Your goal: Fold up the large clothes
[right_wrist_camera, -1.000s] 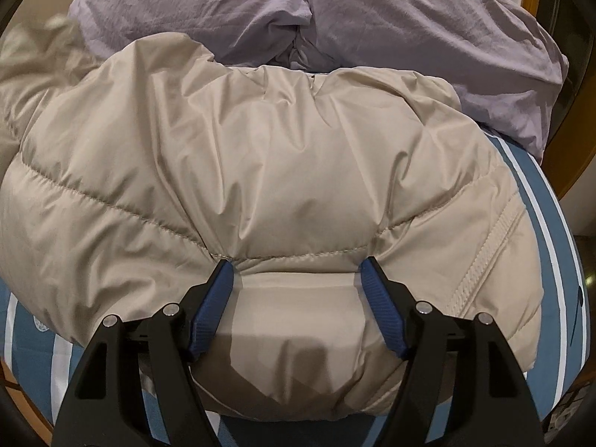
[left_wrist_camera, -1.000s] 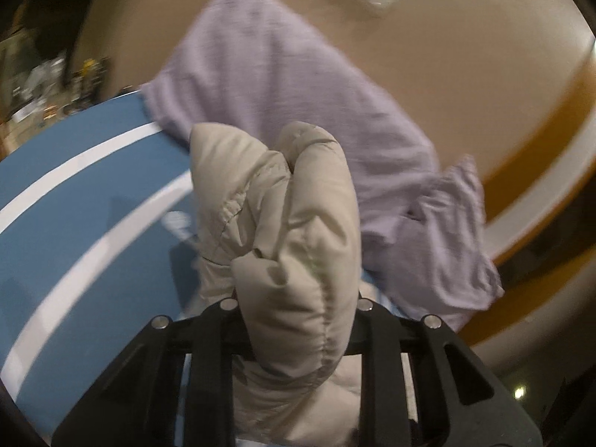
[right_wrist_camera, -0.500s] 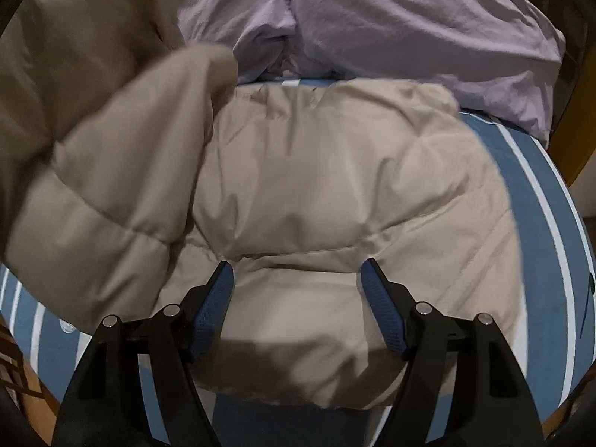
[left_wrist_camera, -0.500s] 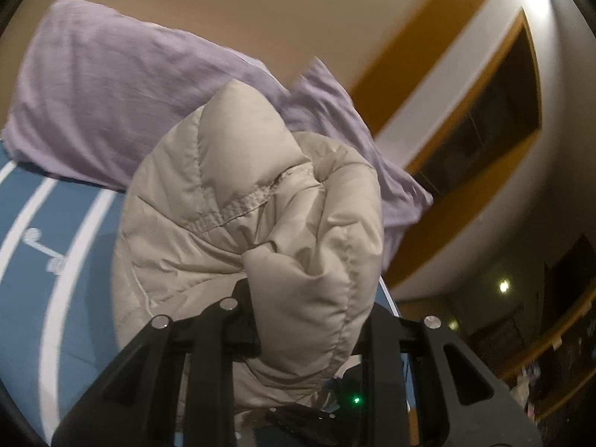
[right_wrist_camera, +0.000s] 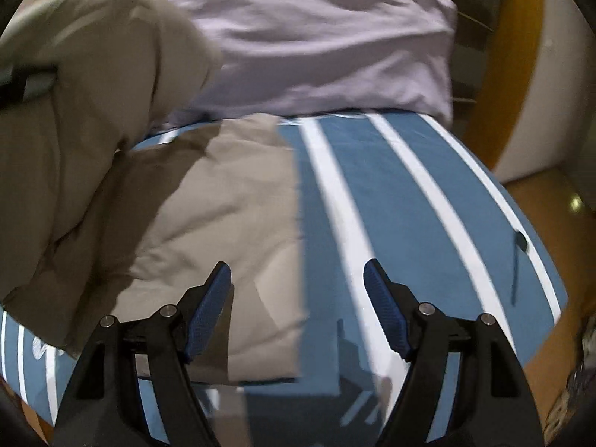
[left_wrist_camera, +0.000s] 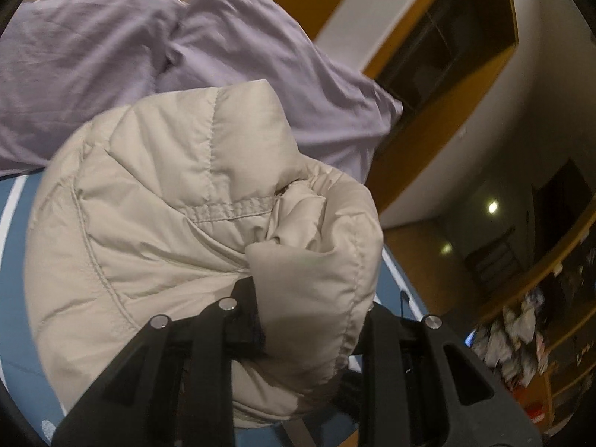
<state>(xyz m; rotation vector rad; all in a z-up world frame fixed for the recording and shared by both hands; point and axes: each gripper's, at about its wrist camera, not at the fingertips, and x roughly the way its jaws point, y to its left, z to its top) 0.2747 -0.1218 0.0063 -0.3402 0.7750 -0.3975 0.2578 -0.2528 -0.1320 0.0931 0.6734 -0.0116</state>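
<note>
L fingers (left_wrist_camera: 309, 320) clamped on beige jacket (left_wrist_camera: 178, 223); R fingers (right_wrist_camera: 298, 298) apart, empty, just widened, above jacket edge.

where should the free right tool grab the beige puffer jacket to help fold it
Judging from the right wrist view, take the flat straight edge of the beige puffer jacket lying on the striped bed cover, coming in from the bare side to its right. That edge is thin enough to fit the open right tool. The bunched, lifted part is bulky and already pinched in the left tool.
</note>
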